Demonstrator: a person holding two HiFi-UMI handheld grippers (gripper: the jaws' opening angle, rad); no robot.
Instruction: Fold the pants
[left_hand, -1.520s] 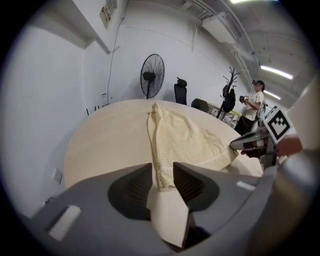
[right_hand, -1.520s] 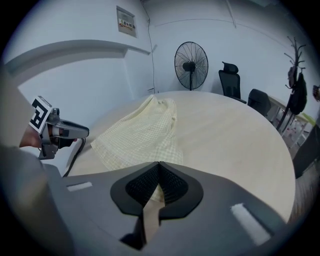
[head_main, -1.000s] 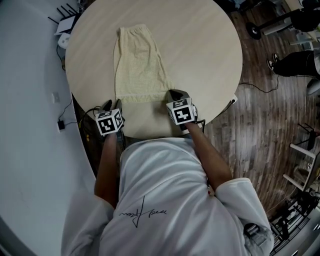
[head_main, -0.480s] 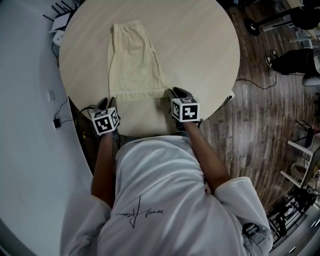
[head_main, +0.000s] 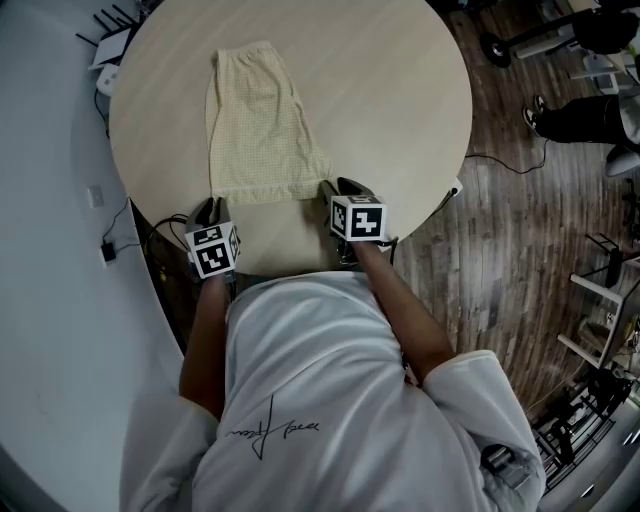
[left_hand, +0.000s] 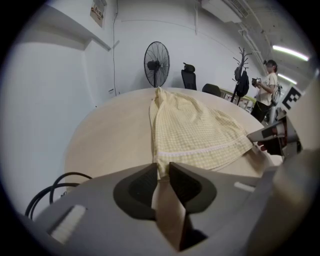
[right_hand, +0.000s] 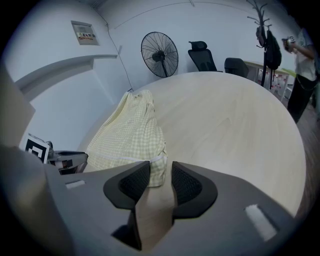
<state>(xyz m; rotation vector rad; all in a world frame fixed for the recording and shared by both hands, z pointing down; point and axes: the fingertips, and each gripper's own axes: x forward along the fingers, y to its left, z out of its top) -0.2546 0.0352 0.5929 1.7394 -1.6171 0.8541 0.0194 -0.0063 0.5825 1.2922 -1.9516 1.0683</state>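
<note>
**Both grippers at the near edge of the pants, jaws apart**

At the bottom of the head view is the person's white shirt (head_main: 330, 400). Both forearms reach upward to the near rim of the round table (head_main: 400, 100).

The left gripper (head_main: 208, 208) is at the lower left of the table. In its own view the jaws stand apart with only a narrow gap, and they have just been closing. One near corner of the pants (head_main: 260, 125) lies just at the mouth of this gap. Bare table shows between the pads, so the cloth is not pinched.

The right gripper (head_main: 340, 187) is at the other near corner. Its jaws stand apart and have just been opening. The corner of the cloth sits at the mouth of the gap, free of the pads.

The pants are pale yellow with a fine check. They lie flat on the left part of the table, in the upper left of the head view. The wide end with a white line is toward the person, and the narrow end is toward the far rim.

Beyond the table, both gripper views show a standing fan (left_hand: 156, 64) and a dark office chair (left_hand: 188, 77) against the white wall. Another person (left_hand: 267, 85) stands at the right edge of the left gripper view.
</note>
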